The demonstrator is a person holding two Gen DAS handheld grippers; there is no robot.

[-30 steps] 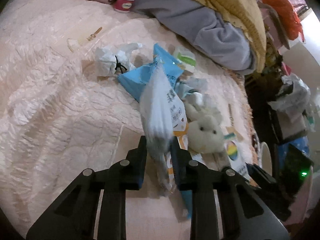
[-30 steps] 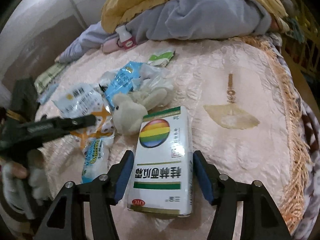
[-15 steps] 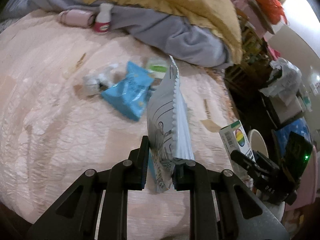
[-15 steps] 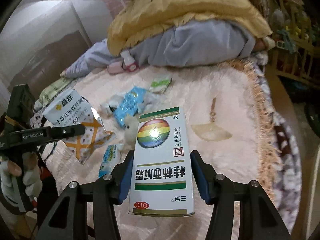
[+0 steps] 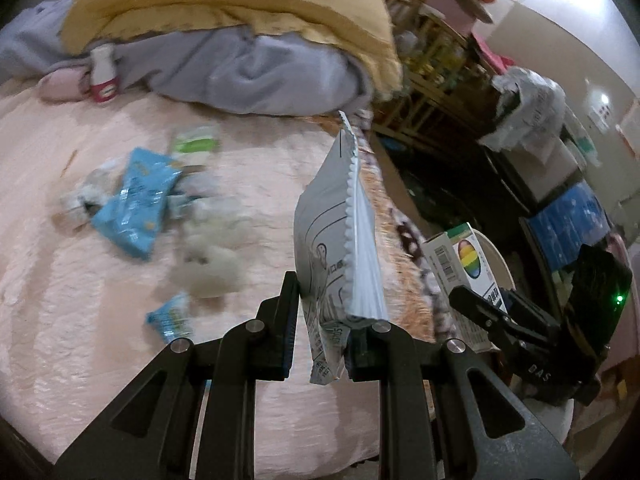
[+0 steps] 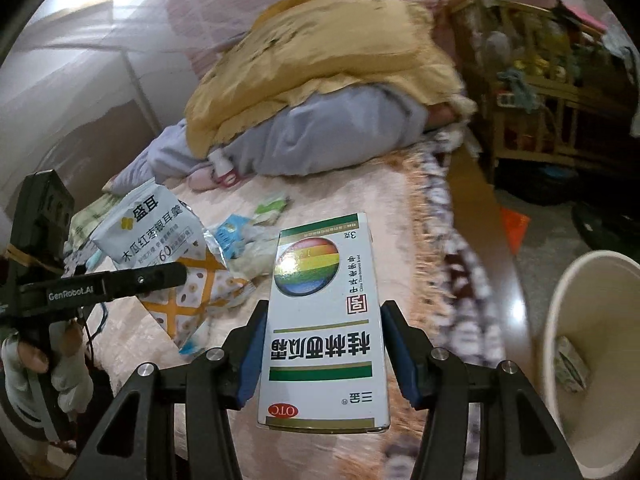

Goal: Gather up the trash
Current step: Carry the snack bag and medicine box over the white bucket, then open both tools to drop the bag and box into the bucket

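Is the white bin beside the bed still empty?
No: in the right wrist view the white bin already holds a small greenish packet at its bottom.

left gripper [image 5: 320, 332]: clamped, angled down | right gripper [image 6: 322, 356]: clamped, angled down

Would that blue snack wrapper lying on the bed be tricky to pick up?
Probably a little. The blue snack wrapper looks flat and crinkled, so likely light and floppy. Its glossy film could slip. Lying on the soft quilted bedspread, it may sink rather than slide when pushed.
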